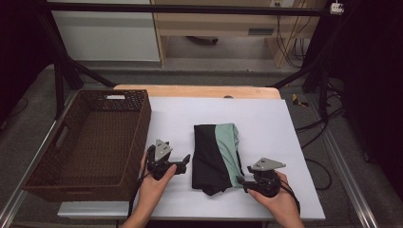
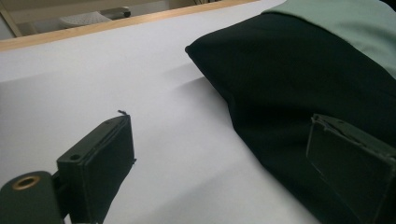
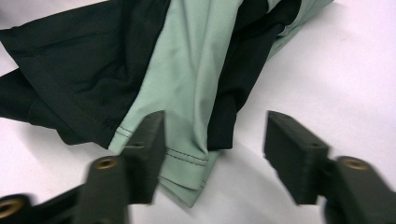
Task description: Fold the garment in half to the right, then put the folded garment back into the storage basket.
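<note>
1. A folded black and mint-green garment (image 1: 216,156) is laid on the white table cover (image 1: 271,128), between the two grippers
2. In the right gripper view, the garment's green hemmed corner (image 3: 187,163) is seen between the jaws, closer to the left one, which overlaps its edge; the right jaw is kept clear of it over bare cover
3. The right gripper (image 1: 241,180) is held with jaws spread apart, nothing clamped
4. The left gripper (image 1: 186,160) is held wide open just beside the garment's black edge (image 2: 289,93); one jaw is set over the black cloth, the other over bare cover
5. A brown wicker basket (image 1: 138,128) is placed beyond the left gripper, well apart from the garment
</note>
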`<state>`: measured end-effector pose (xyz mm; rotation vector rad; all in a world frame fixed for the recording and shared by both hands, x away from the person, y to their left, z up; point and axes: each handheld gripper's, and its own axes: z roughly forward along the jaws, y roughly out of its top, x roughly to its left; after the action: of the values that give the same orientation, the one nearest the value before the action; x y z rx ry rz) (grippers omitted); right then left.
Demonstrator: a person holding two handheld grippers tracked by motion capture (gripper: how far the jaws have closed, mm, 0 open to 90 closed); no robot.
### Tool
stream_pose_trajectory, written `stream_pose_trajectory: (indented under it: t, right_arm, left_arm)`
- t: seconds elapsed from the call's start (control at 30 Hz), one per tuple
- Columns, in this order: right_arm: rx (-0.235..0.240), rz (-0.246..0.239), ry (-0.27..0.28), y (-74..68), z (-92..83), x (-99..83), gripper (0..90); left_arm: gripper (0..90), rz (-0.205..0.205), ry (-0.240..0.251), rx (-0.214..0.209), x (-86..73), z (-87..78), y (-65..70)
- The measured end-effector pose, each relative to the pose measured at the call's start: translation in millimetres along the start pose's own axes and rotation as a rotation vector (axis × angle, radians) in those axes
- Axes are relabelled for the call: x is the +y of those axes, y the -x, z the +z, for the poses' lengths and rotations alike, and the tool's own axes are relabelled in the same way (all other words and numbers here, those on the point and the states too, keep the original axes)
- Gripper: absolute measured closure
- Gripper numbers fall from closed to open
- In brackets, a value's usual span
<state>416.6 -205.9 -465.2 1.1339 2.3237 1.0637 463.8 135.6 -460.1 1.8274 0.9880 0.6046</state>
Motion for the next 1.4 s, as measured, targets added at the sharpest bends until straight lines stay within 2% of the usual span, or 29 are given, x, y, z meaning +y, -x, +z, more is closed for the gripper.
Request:
stream_pose_trajectory:
  t: [0.13, 0.33, 0.43, 0.6, 0.77, 1.17, 1.4]
  right_arm:
    - [0.005, 0.007, 0.014, 1.5, -1.6, -0.7, 17.0]
    - [0.034, -0.007, -0.005, -1.9, -3.7, -8.4, 9.1]
    - [0.047, -0.007, -0.011, -2.1, -3.0, -8.5, 8.9]
    - [0.062, -0.016, -0.051, -3.4, 2.5, -12.0, 9.2]
    - [0.067, -0.028, -0.050, -5.8, 4.1, -12.0, 9.7]
    - [0.091, -0.051, -0.086, -10.5, 11.2, -13.6, 9.9]
    - [0.068, -0.083, -0.085, -14.6, 15.7, -13.6, 11.2]
  left_arm:
    - [7.3, -0.009, 0.005, 0.003, 1.0, -1.5, -2.8]
    - [7.3, -0.010, 0.003, 0.007, 0.7, -0.9, -3.1]
    - [7.3, -0.009, 0.005, 0.005, 1.0, -1.9, -2.4]
    - [7.4, -0.009, 0.004, 0.005, 0.9, -1.1, -2.6]
    - [7.5, -0.004, 0.007, 0.003, 2.4, -0.9, -1.7]
    - [7.6, -0.002, 0.008, 0.001, 1.6, -0.9, -0.8]
    - [7.6, 0.001, 0.005, 0.001, 2.5, -0.1, -0.4]
